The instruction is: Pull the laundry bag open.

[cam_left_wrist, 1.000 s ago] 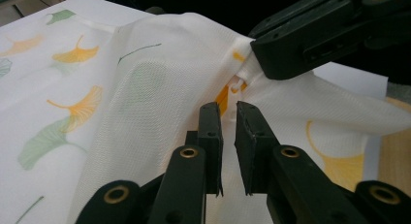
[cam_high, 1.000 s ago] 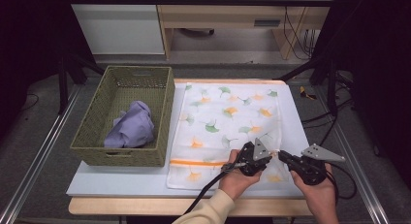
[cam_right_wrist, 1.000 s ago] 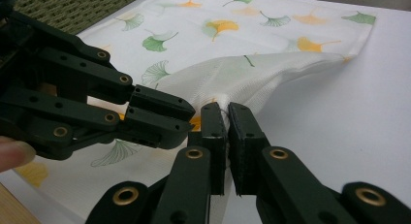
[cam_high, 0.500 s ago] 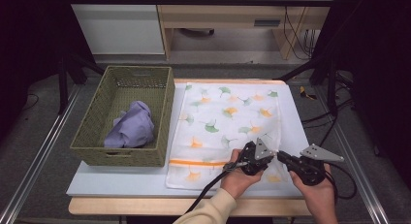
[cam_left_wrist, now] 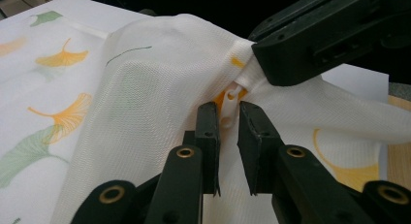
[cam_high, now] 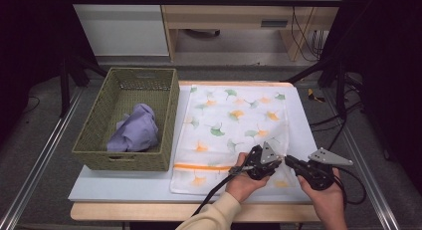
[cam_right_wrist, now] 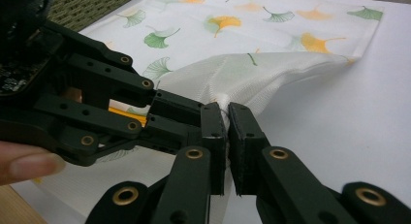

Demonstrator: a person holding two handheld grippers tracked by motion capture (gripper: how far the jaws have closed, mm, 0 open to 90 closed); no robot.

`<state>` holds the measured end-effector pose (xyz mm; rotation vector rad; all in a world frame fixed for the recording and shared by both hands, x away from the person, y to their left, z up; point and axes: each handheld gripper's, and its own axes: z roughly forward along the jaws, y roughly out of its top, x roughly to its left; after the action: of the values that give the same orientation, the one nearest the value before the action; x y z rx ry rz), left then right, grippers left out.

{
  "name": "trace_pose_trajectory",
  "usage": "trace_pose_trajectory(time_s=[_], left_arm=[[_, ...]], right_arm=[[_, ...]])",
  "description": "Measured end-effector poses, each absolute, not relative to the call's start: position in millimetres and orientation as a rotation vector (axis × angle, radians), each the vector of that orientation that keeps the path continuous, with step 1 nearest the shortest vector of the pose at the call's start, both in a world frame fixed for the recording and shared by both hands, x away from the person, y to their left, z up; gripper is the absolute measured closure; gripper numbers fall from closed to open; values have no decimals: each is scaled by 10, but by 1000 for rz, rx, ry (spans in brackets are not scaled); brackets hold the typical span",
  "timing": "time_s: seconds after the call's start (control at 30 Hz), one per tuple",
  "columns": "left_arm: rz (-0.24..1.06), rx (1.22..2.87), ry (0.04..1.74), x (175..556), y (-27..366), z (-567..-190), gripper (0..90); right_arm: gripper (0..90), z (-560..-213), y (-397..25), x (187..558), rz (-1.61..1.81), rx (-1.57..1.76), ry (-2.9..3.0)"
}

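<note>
L gripper (cam_left_wrist: 227,118) jaws flank mesh bag (cam_high: 234,120) zipper pull (cam_left_wrist: 228,105), maybe nipped; R gripper (cam_right_wrist: 227,118) pinches bag edge.

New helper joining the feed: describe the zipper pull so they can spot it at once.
Find the leaf-print mesh bag flat on the table, right of the basket. At its near right edge the two grippers meet; the pull is the small white tab there, with orange beside it.

The mesh bag's (cam_high: 234,130) near right corner sits under both grippers in the high view, so the zipper pull (cam_left_wrist: 227,118) is too small there, and the bench's (cam_high: 124,187) front edge gets cropped.
</note>
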<state>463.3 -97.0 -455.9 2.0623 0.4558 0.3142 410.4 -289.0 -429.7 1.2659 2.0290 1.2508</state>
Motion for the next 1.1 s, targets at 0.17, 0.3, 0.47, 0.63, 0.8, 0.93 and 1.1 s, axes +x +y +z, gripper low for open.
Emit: trace_pose_trajectory(time_s=[0.17,0.3,0.47,0.63,0.8,0.93,1.1], left_arm=[[308,2058,457,4625,-925,-4520,792],[309,2067,460,4646,-931,-4538,799],[292,2056,459,4665,-946,-4568,812],[276,2046,451,4683,-961,-4584,817],[265,2050,445,4668,-978,-4592,850],[261,2057,439,4663,-985,-4598,871],[266,2054,454,4644,-1002,-4611,892]], right_arm=[[858,-4294,-2888,4103,1251,1260,2027],[858,-4290,-2876,4100,1255,1262,2027],[858,-4293,-2884,4102,1252,1261,2027],[859,-4294,-2889,4105,1255,1268,2029],[859,-4296,-2899,4104,1248,1268,2028],[859,-4300,-2899,4105,1247,1274,2030],[858,-4301,-2891,4106,1242,1266,2035]])
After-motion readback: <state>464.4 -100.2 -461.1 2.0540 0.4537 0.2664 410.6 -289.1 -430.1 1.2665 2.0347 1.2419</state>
